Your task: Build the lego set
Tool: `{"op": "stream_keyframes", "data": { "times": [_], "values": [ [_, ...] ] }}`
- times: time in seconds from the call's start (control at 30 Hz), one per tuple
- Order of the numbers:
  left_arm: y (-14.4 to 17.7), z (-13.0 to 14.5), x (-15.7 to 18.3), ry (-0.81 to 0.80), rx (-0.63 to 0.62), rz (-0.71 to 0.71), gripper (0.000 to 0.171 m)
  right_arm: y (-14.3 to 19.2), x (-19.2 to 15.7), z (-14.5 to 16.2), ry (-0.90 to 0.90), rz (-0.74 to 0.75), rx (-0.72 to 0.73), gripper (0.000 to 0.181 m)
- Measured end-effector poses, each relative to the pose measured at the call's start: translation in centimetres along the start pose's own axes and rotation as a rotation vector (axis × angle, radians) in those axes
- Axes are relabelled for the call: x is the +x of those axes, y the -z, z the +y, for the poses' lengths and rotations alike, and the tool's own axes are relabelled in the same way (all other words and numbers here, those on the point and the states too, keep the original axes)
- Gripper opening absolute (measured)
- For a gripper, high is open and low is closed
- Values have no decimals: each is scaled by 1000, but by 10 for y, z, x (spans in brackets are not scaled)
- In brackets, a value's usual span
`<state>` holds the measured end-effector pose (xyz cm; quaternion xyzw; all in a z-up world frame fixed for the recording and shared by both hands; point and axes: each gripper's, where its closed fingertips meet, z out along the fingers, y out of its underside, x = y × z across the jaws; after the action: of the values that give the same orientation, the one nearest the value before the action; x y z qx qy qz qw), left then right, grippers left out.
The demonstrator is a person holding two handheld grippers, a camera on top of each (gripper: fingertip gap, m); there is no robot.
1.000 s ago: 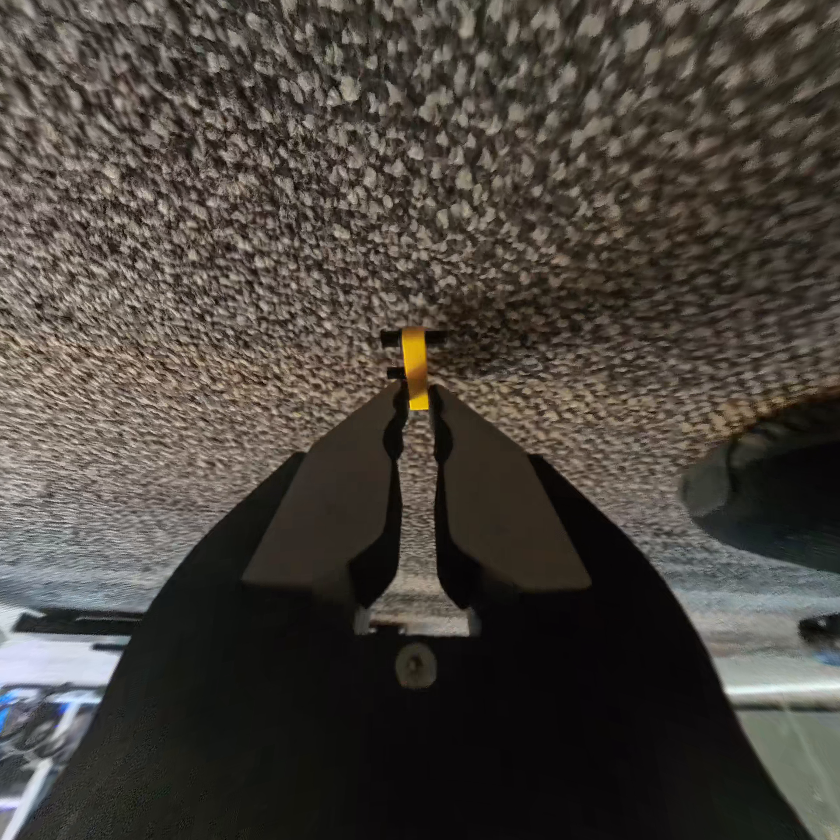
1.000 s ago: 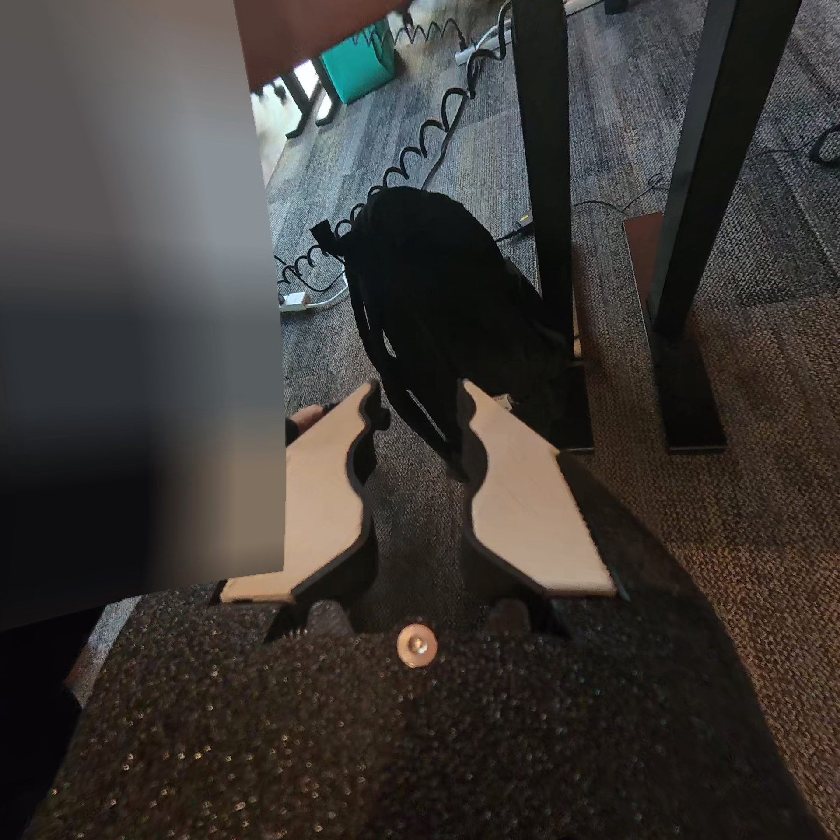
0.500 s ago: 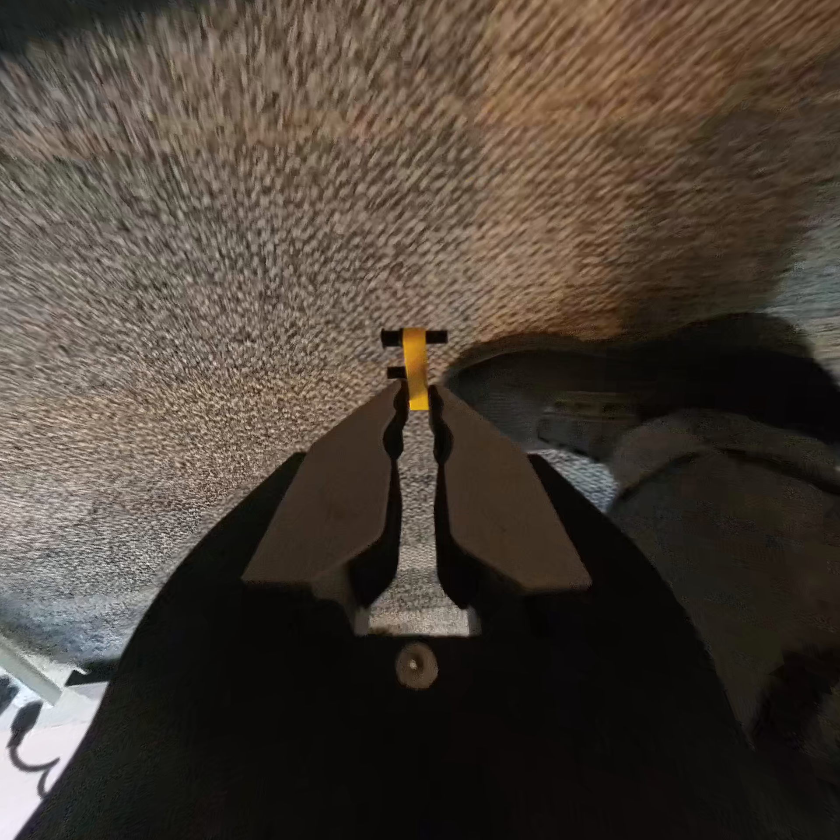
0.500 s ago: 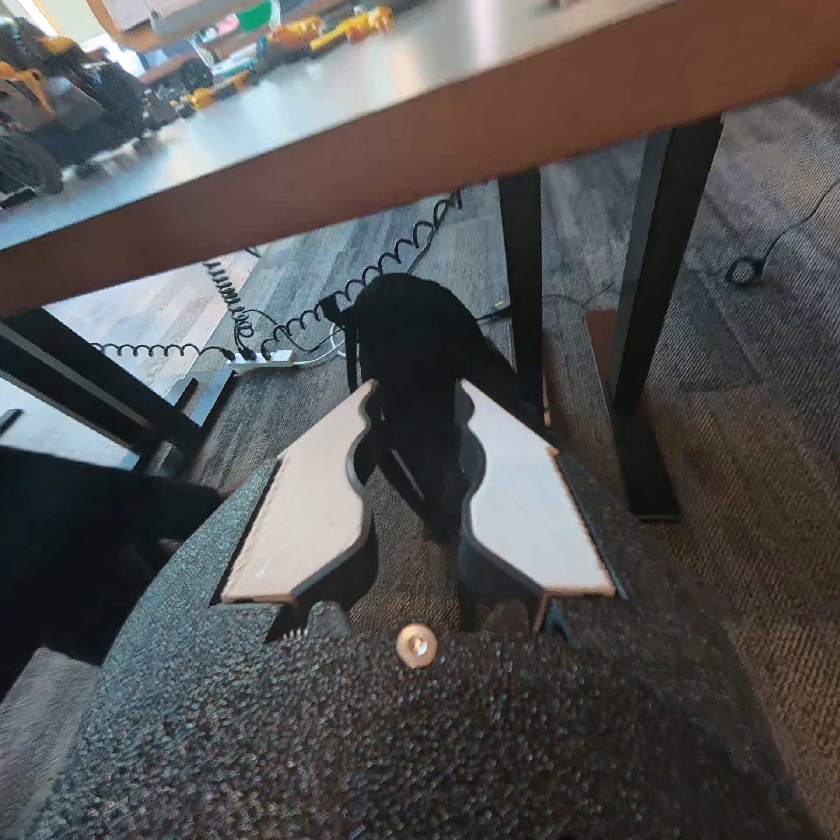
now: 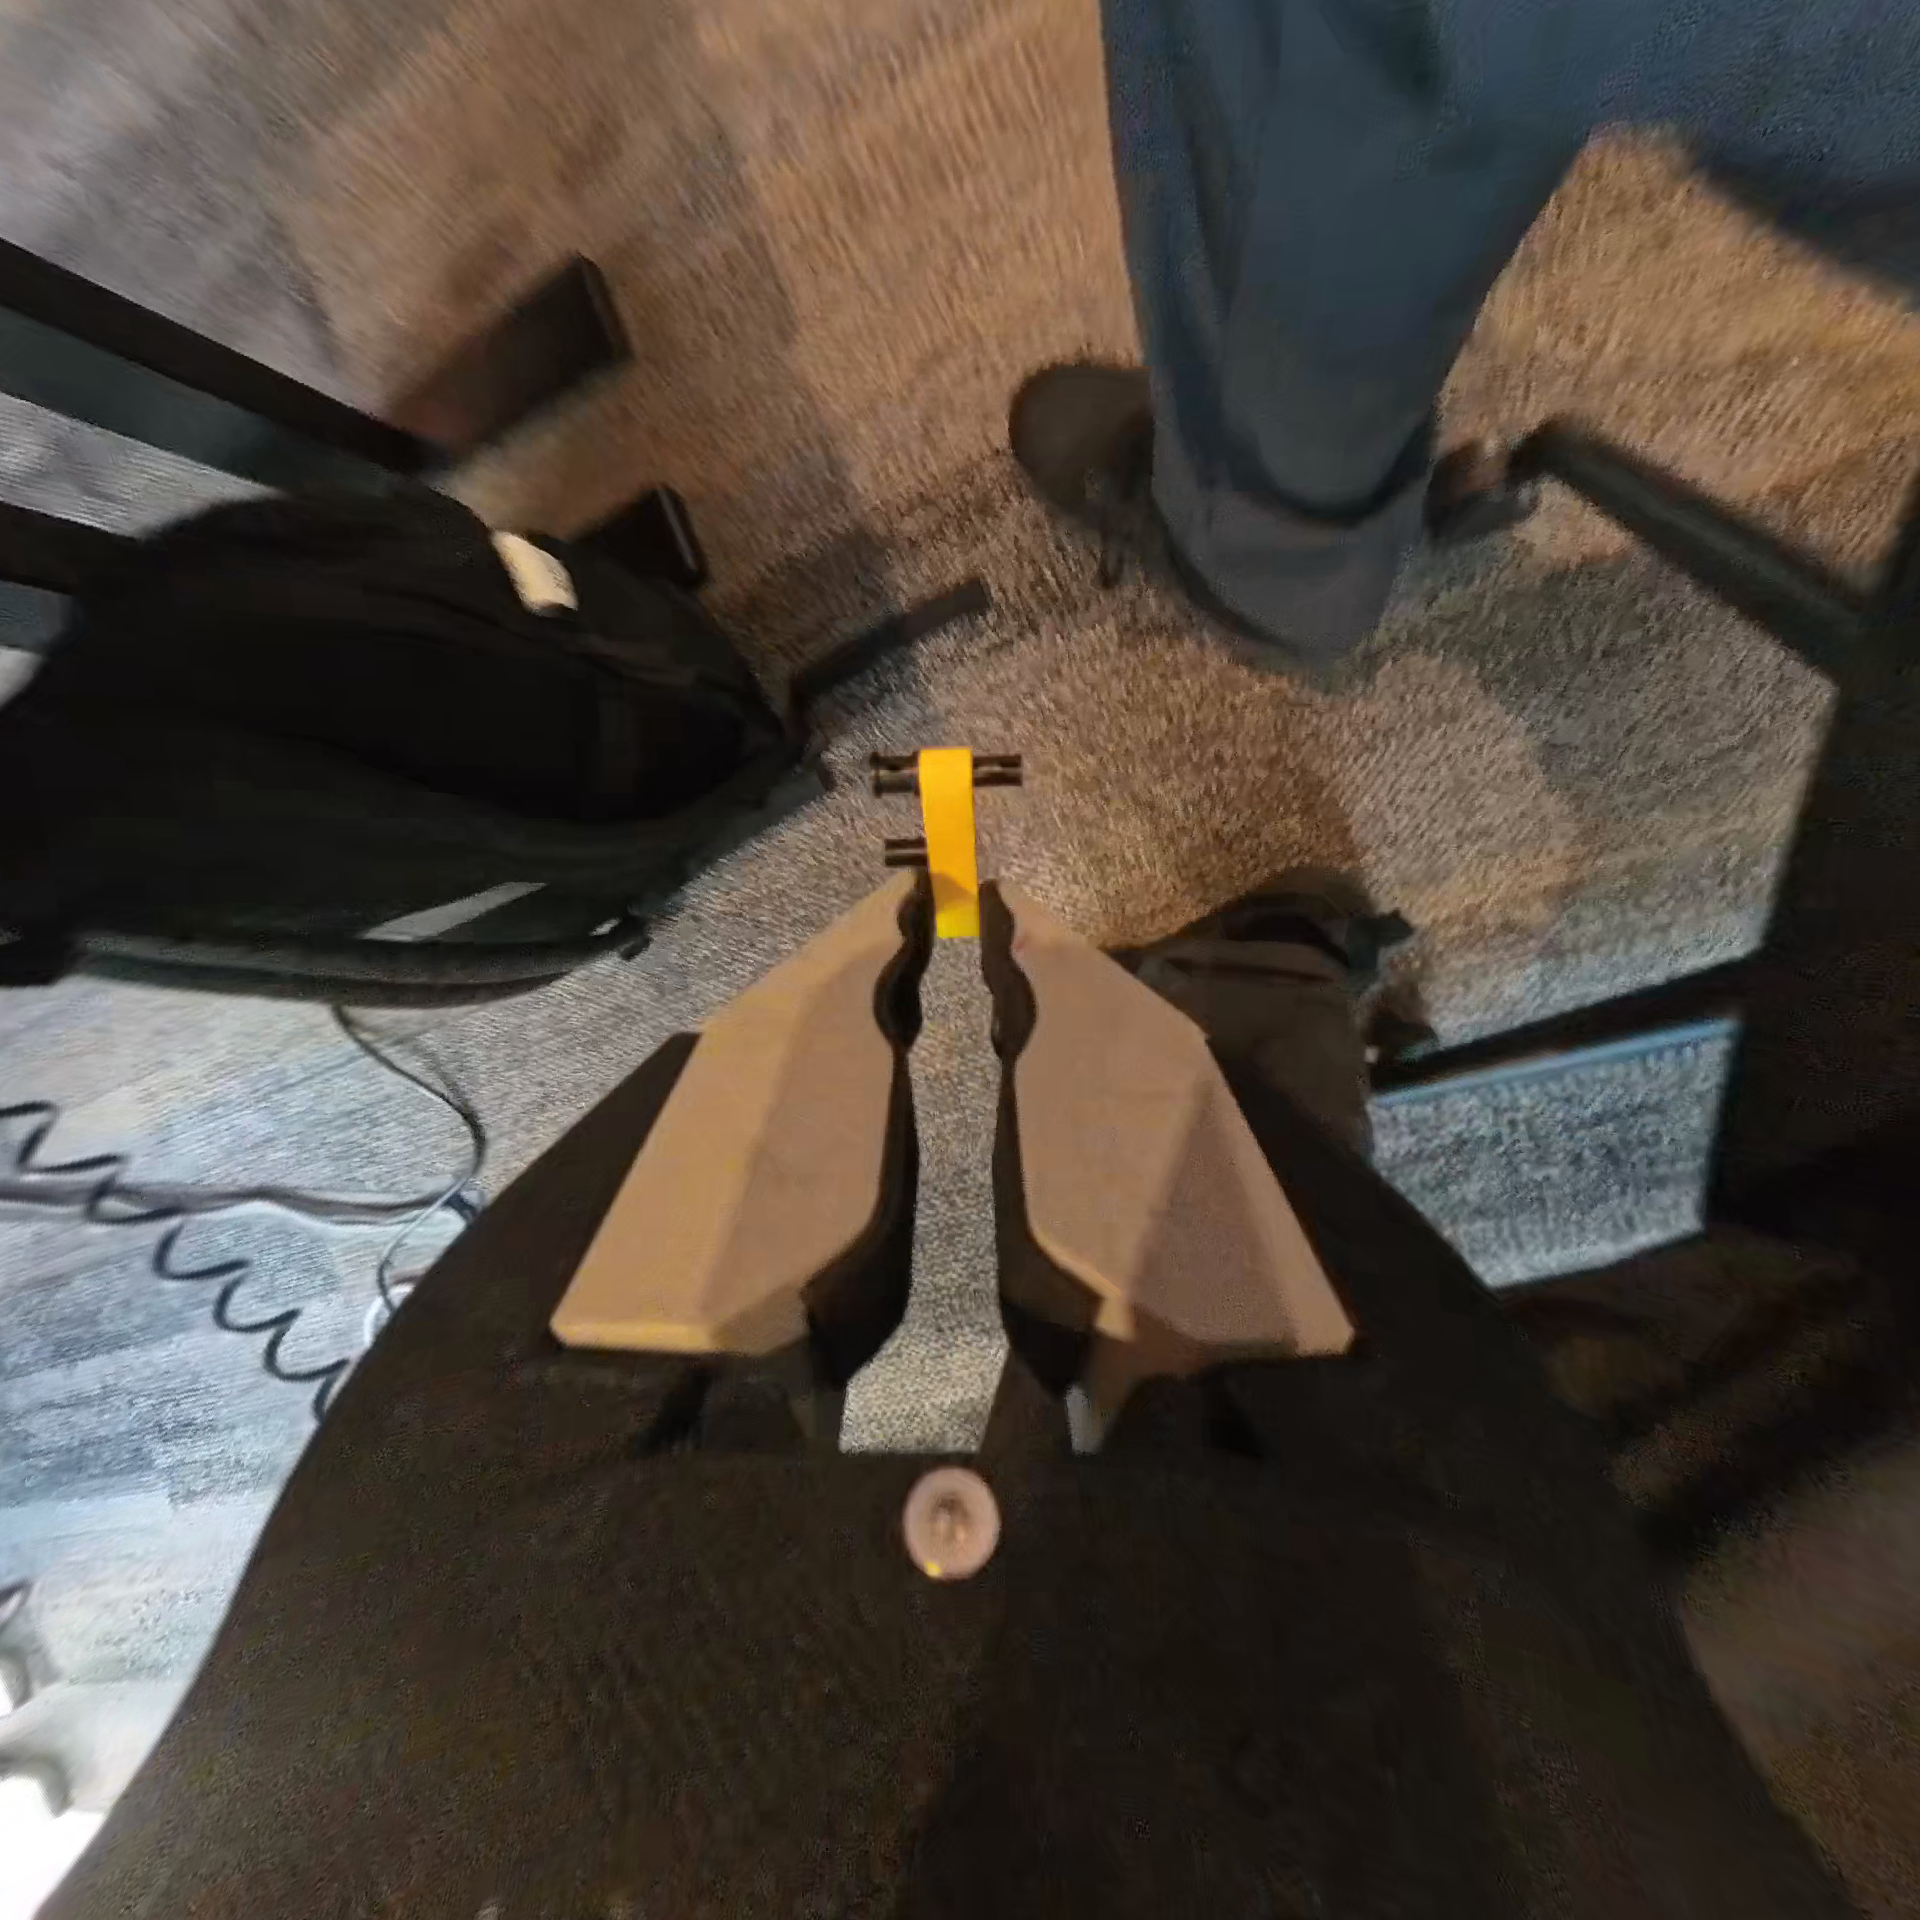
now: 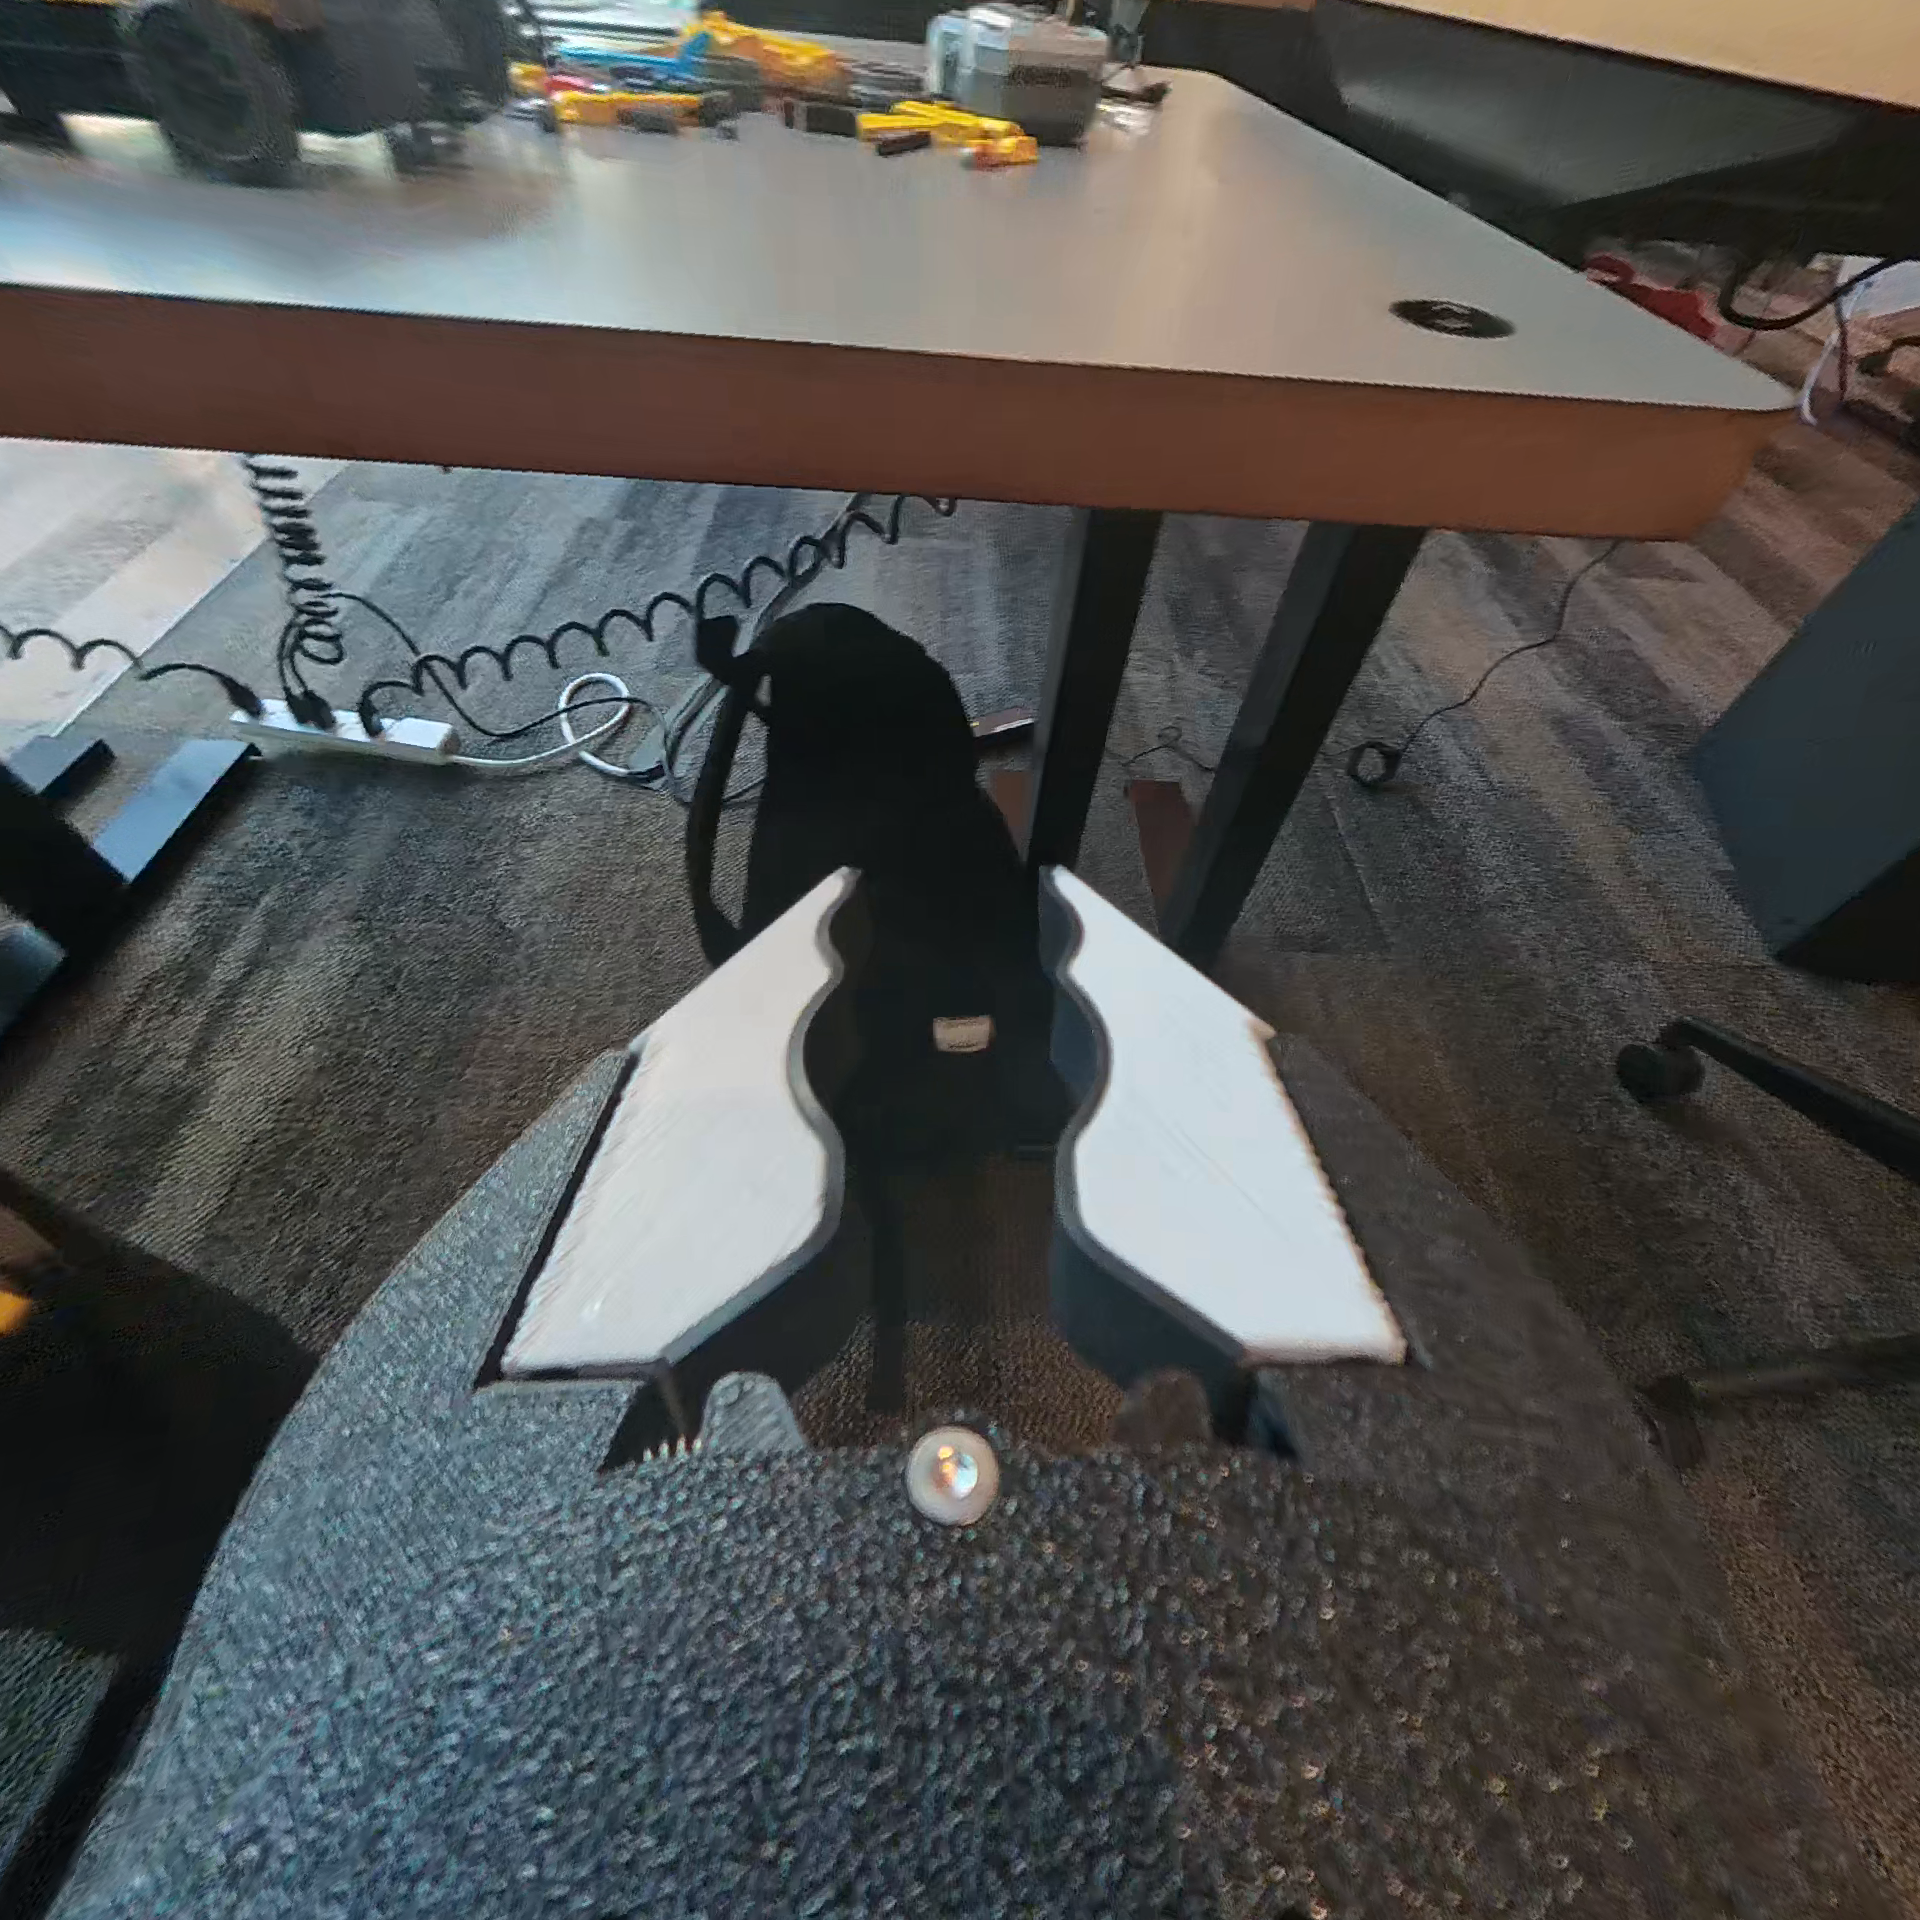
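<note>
The grey tabletop (image 6: 935, 239) fills the far part of your right view, with yellow and black building pieces (image 6: 935, 130) scattered at its far edge, too blurred to count. One black backpack (image 6: 883, 831) stands on the carpet (image 6: 364, 987) beneath it, zipped shut, contents hidden. Your right claw (image 6: 948, 883) hangs wide open and empty before it. Your left claw (image 5: 948, 896) is closed on one yellow beam (image 5: 948, 831) carrying two black pins (image 5: 894, 774), above the carpet, the backpack to its left.
</note>
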<state>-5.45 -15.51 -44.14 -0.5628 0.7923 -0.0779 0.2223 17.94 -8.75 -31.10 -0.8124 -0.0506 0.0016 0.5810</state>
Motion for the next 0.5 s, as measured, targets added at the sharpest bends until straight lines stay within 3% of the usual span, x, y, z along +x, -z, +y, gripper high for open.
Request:
{"op": "stream_keyframes", "data": {
  "times": [0.1, 0.2, 0.4, 0.5],
  "values": [
    [71, -19, 5, 69, 123, -92, 5, 12, -34, 7, 25, -68, -22, 34],
    [115, -24, 24, 210, 248, -107, 5, 22, -72, 16, 72, -162, -54, 35],
    [129, 0, 64, 425, 330, -135, 5, 40, -134, 18, 89, -370, -7, 35],
    [125, 3, 65, 482, 349, -104, 5, 47, -153, 1, 59, -466, 56, 37]
  ]
}}
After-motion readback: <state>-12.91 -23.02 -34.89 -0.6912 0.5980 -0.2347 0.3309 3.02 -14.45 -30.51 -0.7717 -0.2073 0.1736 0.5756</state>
